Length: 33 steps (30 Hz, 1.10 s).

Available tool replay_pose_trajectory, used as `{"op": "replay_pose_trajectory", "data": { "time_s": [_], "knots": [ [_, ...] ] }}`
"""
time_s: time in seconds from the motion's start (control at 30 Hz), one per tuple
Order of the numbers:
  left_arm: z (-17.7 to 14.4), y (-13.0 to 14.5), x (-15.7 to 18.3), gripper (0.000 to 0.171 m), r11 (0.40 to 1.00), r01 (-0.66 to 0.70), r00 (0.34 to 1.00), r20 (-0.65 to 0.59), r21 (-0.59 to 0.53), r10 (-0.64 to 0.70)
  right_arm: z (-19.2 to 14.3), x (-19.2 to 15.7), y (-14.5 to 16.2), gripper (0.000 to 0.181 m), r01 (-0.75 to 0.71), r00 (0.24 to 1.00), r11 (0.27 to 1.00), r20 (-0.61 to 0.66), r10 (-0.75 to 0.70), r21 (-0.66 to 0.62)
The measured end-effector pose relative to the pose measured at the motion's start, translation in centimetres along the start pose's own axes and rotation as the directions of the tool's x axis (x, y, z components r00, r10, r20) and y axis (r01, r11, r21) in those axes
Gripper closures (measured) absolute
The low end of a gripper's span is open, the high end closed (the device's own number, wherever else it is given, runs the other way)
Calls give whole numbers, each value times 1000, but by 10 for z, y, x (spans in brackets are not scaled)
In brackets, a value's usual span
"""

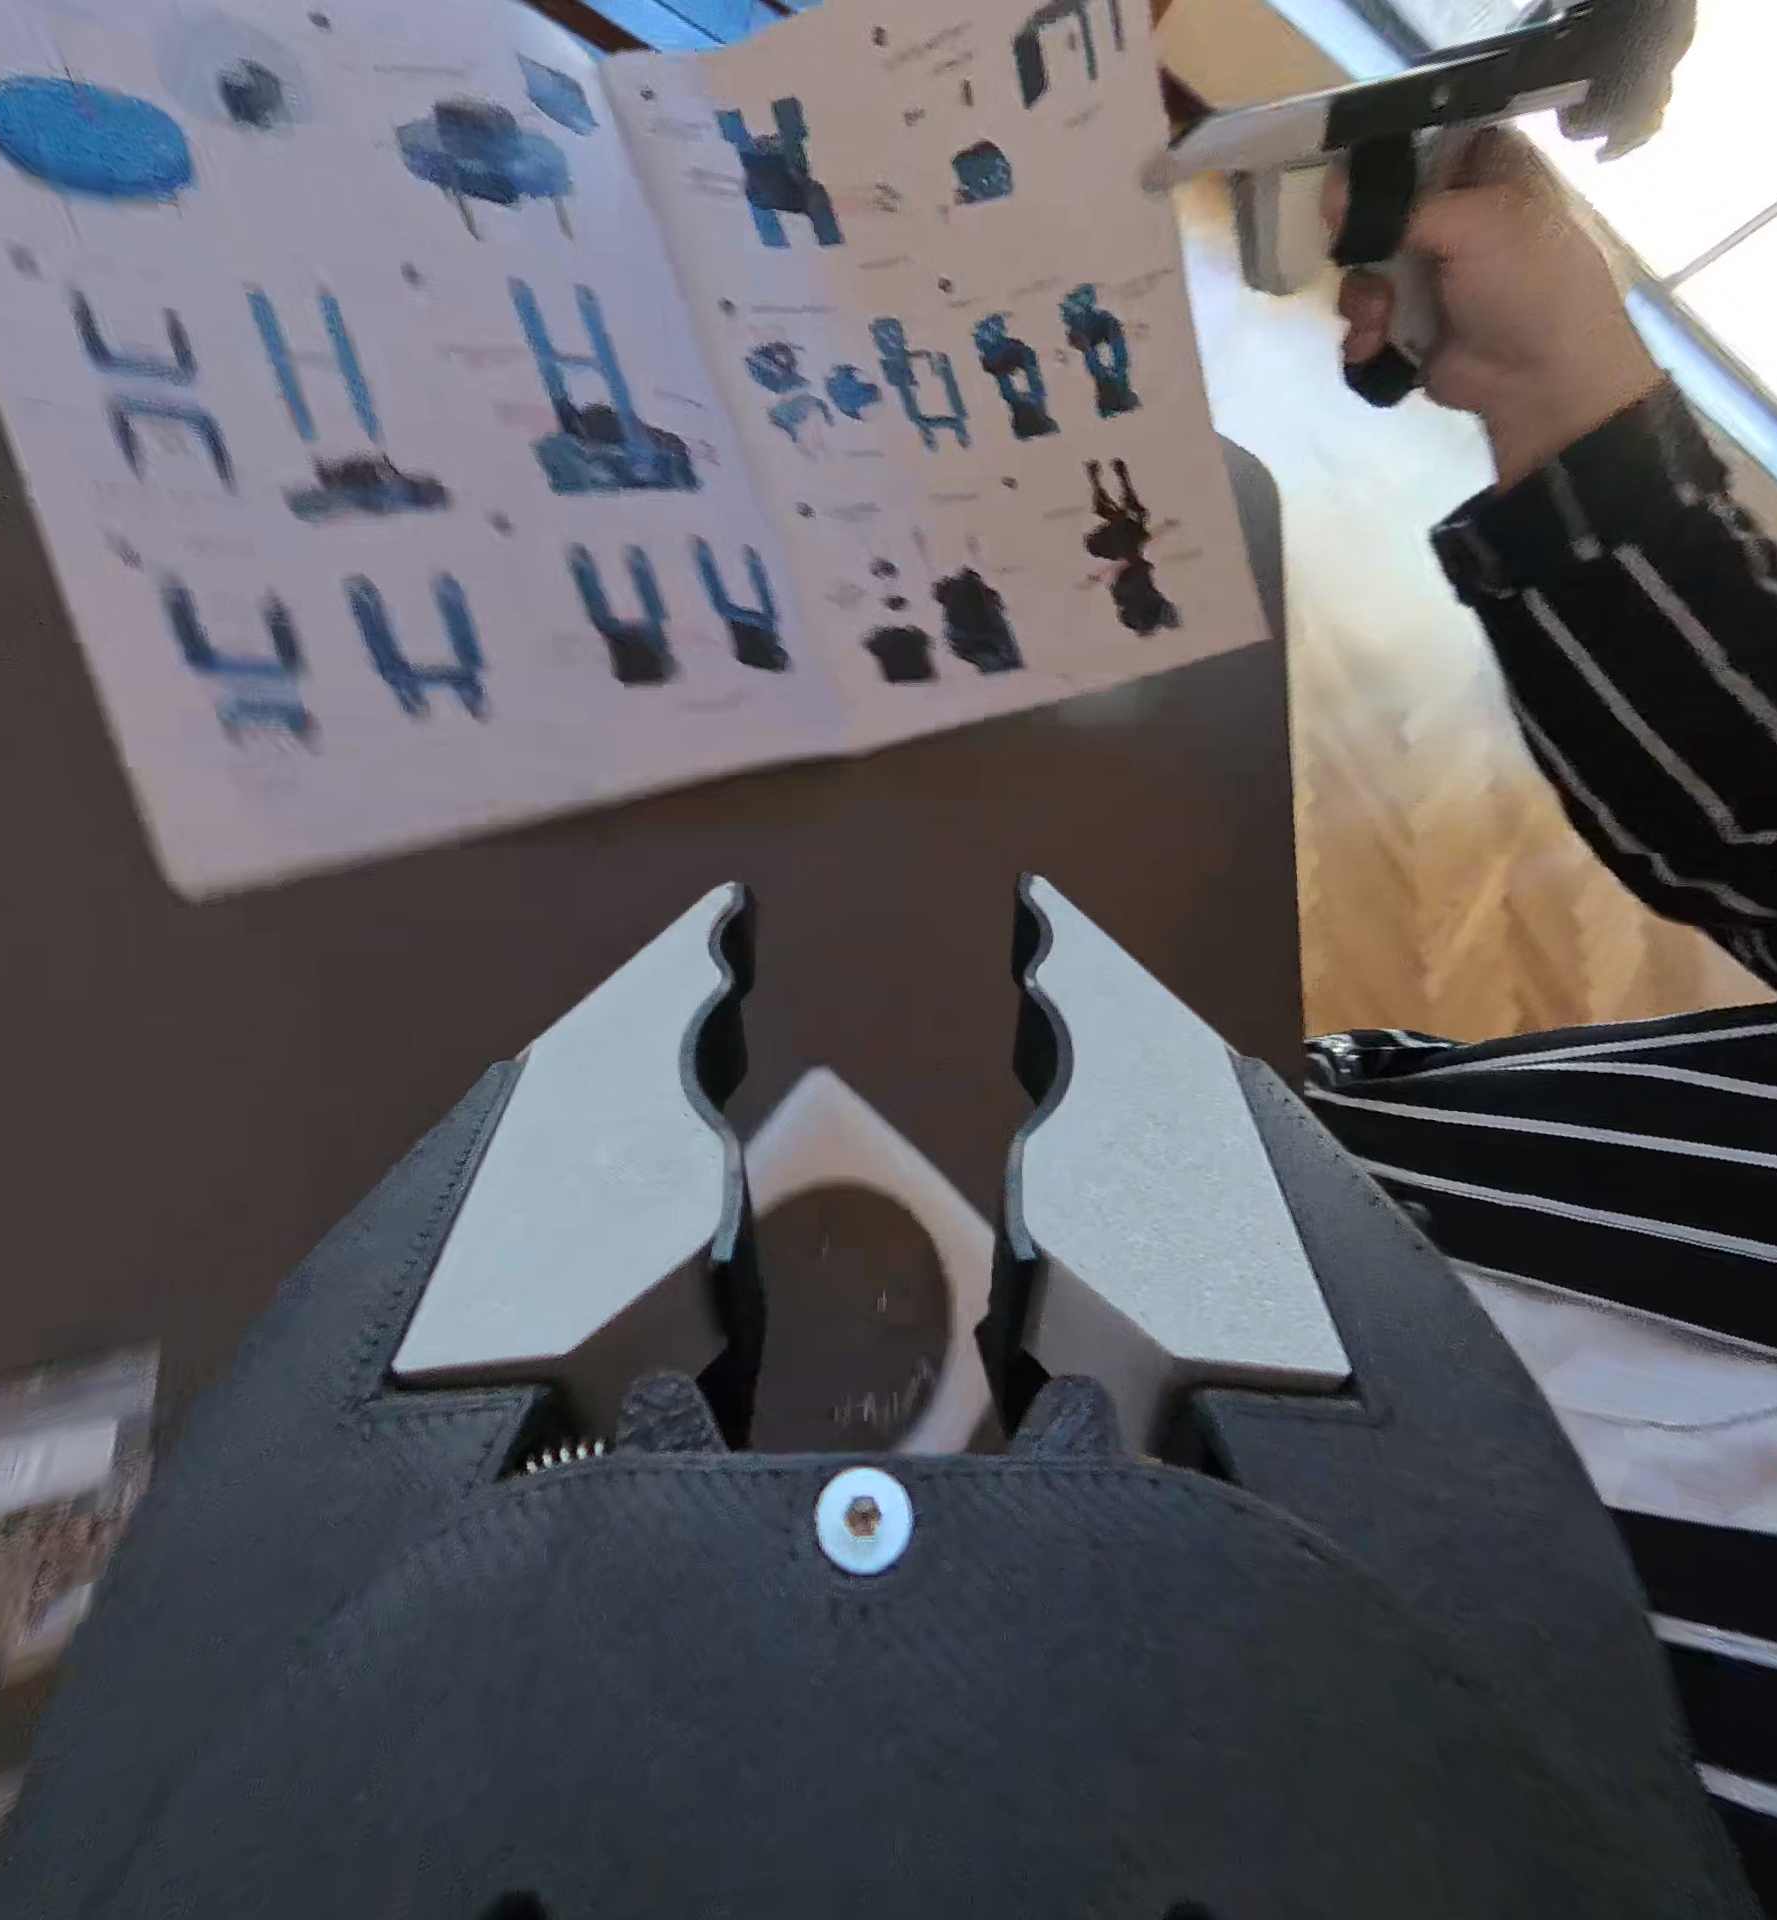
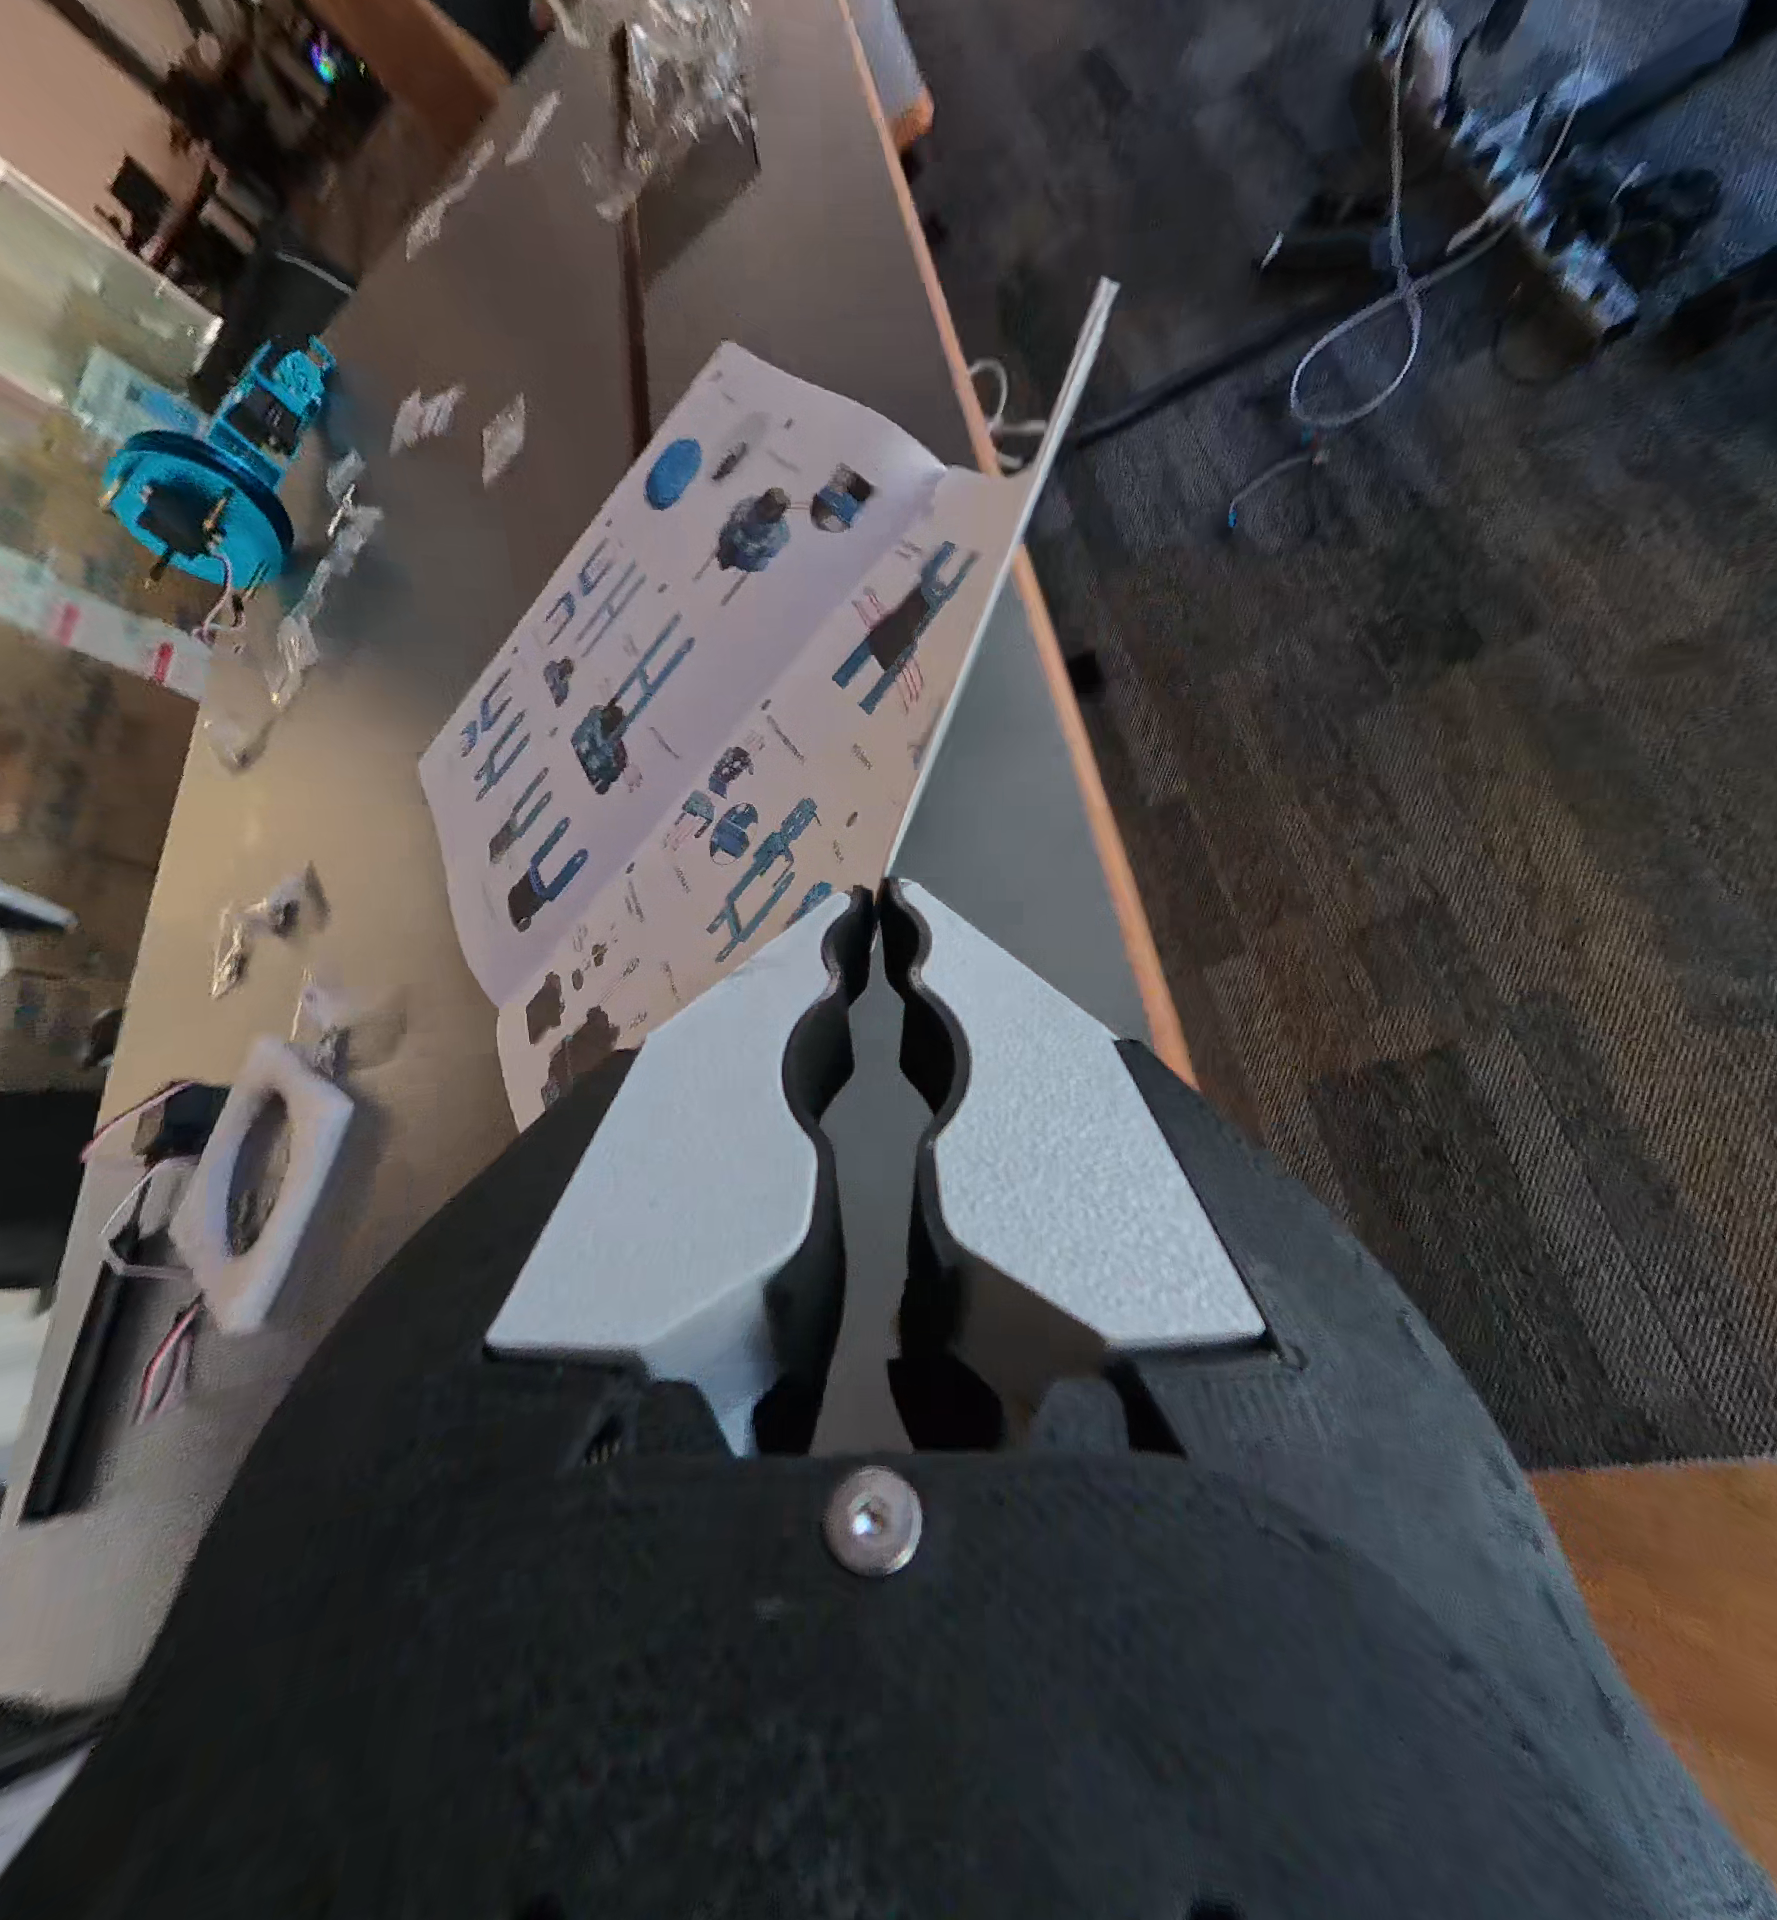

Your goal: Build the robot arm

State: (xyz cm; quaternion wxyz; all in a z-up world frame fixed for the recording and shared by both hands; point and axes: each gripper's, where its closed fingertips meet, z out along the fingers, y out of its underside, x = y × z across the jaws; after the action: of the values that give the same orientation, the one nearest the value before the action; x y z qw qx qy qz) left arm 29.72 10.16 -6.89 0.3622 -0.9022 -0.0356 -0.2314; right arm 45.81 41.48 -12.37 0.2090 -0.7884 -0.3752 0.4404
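An open instruction booklet (image 1: pixel 427 436) with blue part drawings lies on the brown table (image 1: pixel 84 1039). My right gripper (image 2: pixel 879 896) is shut on the outer edge of the booklet's right page (image 2: pixel 967 603) and holds that page lifted and standing on edge. It also shows in the left wrist view (image 1: pixel 1159 171), held by a hand at the page's top corner. My left gripper (image 1: pixel 879 914) is open and empty, above the table just below the booklet. A white square frame with a round hole (image 1: pixel 842 1143) lies under its fingers.
A blue round-based assembly (image 2: pixel 219 468) stands at the table's far left. Small clear bags (image 2: pixel 271 914) are scattered about. The white frame (image 2: pixel 271 1174) sits beside a black part with wires (image 2: pixel 177 1122). The table's wooden edge (image 2: pixel 1071 675) borders carpet with cables (image 2: pixel 1383 343). A striped sleeve (image 1: pixel 1642 727) is at right. Left tips to right tips: about 35 centimetres.
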Motion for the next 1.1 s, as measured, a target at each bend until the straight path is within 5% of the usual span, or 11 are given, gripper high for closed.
{"op": "replay_pose_trajectory", "data": {
  "time_s": [0.03,0.1,0.3,0.43,0.57,0.67,0.77,0.87,1.0,1.1],
  "knots": [
    [20,-10,3,129,1000,-12,1000,20,-14,12,-7,17,3,181,-21,1000,999,23,22,-25],
    [68,-28,24,171,998,-24,1000,-13,-58,23,-18,54,9,181,-72,995,994,69,77,-77],
    [222,-34,70,171,965,-92,992,63,-246,111,-23,128,15,180,-98,961,981,241,137,-167],
    [270,-12,75,171,936,-72,989,97,-343,111,-11,142,28,150,-133,912,962,350,213,-238],
    [280,-18,81,171,960,47,997,71,-277,-28,1,132,39,136,-289,749,901,509,424,-325],
    [280,-19,81,171,970,106,994,52,-218,-97,-4,110,33,179,-295,624,889,634,457,-351],
    [278,-26,90,169,987,105,994,13,-121,-104,-15,98,15,181,-164,700,959,658,277,-229],
    [264,-63,107,142,997,10,1000,-10,71,-9,-37,79,3,181,131,771,988,635,-54,-76],
    [229,-139,104,106,926,-313,946,159,210,284,-81,41,-20,181,322,663,938,675,-322,132],
    [206,-202,101,103,845,-494,865,214,205,454,-106,22,-30,181,389,593,894,682,-429,224]
  ]
}}
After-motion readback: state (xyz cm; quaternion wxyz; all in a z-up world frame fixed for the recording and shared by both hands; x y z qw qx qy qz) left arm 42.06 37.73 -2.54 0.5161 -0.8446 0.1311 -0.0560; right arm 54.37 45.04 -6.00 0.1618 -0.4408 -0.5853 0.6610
